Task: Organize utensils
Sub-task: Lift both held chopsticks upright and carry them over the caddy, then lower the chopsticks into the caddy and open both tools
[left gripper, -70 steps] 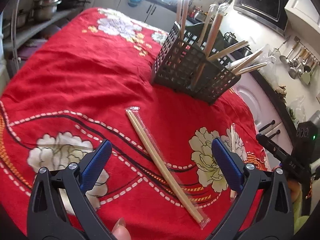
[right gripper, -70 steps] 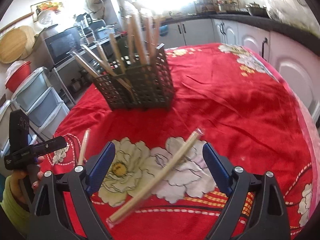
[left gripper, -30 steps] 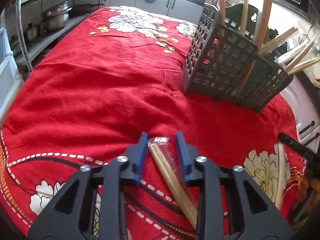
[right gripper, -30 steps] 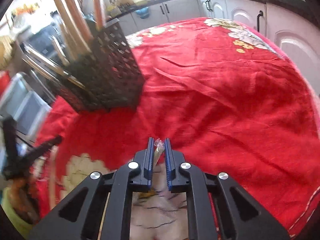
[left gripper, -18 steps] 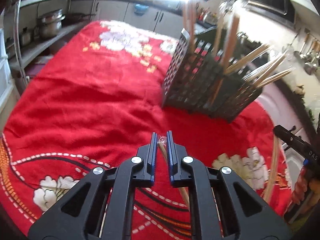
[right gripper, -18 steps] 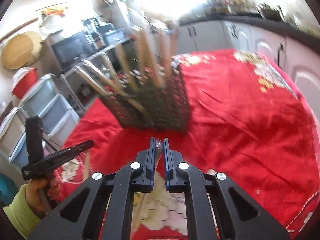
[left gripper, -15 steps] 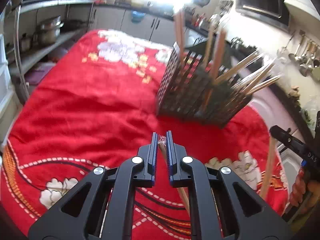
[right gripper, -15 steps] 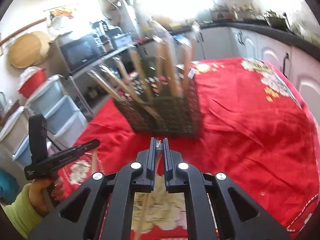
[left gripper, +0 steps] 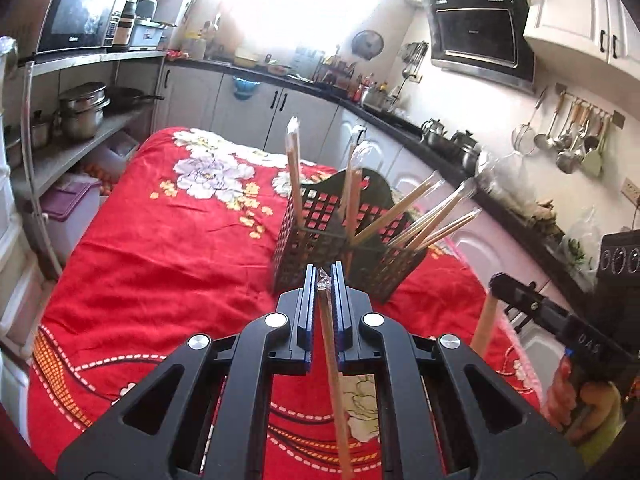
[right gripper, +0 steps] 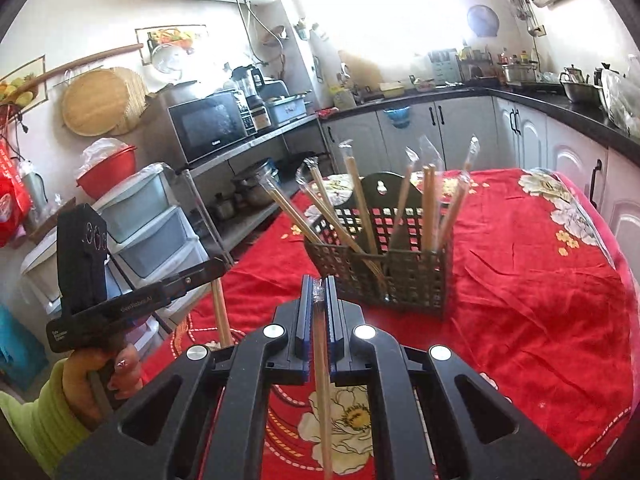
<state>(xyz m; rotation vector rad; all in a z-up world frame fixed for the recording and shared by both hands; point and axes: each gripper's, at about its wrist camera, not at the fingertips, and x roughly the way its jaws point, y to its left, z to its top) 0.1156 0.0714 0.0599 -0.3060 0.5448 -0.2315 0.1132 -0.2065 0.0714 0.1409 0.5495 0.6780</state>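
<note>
Left wrist view: both grippers (left gripper: 323, 280) (right gripper: 317, 285) clamped wrapped chopsticks (left gripper: 329, 344) (right gripper: 320, 352) near their tips, presumably for dropping upright into the basket (left gripper: 316, 240).

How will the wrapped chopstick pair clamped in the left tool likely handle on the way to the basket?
The wrapped chopstick pair is probably stiff: it hangs straight below the shut left tool. Its clear film may be slippery. Held only near its top end, it may swing on the way to the mesh basket.
</note>
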